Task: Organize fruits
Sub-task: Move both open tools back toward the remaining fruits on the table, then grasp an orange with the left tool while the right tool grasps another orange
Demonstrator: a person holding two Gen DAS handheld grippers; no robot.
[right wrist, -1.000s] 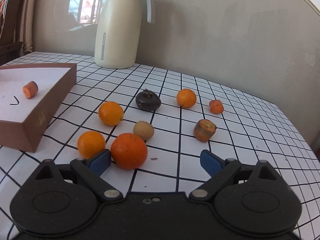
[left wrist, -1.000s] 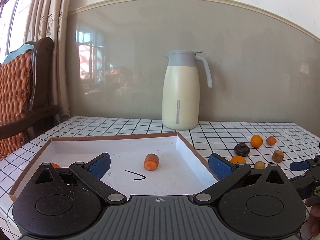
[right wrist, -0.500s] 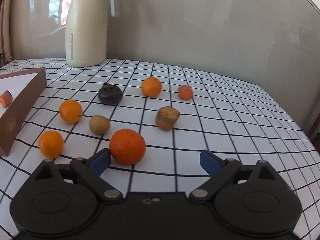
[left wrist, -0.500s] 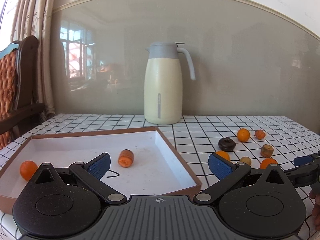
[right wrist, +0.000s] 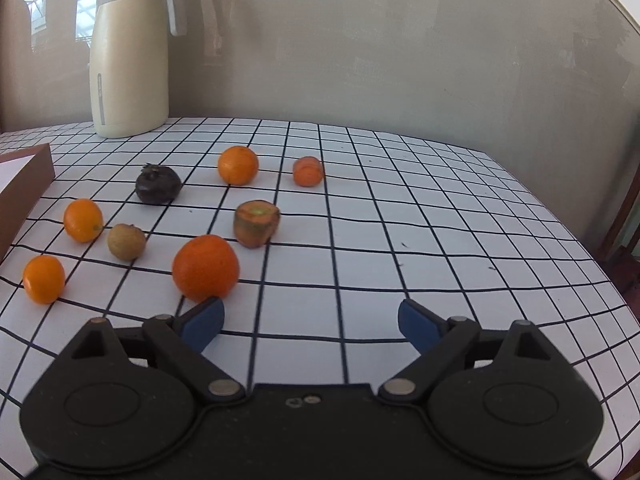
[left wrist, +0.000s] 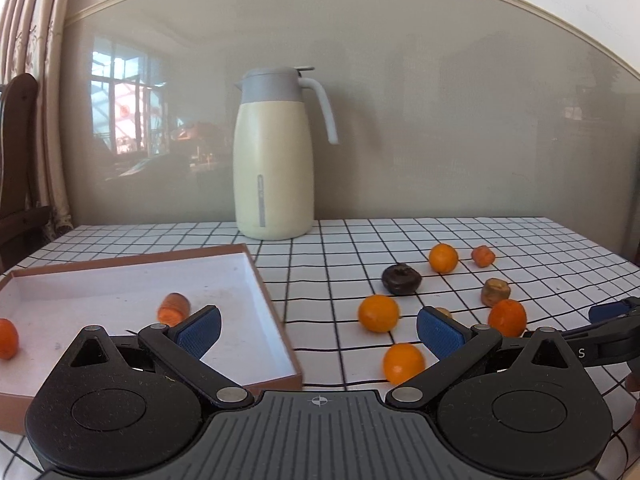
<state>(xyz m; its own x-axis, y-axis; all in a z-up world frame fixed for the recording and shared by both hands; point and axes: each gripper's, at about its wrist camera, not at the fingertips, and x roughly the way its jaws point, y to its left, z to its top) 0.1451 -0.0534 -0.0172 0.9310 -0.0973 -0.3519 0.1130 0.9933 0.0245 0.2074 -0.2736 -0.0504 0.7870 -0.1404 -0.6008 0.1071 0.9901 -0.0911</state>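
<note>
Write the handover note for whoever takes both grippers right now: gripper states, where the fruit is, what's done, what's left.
Left gripper: open, empty, over the near edge of the shallow brown cardboard tray.
Right gripper: open, empty, low over the black-gridded white tablecloth, the large orange just beyond its left finger.
Done: one small orange and one orange carrot chunk lie in the tray.
Left on the cloth: the large orange, three small oranges, a dark purple round fruit, a small tan round fruit, two more cut carrot pieces.
The cream thermos jug stands at the back.
</note>
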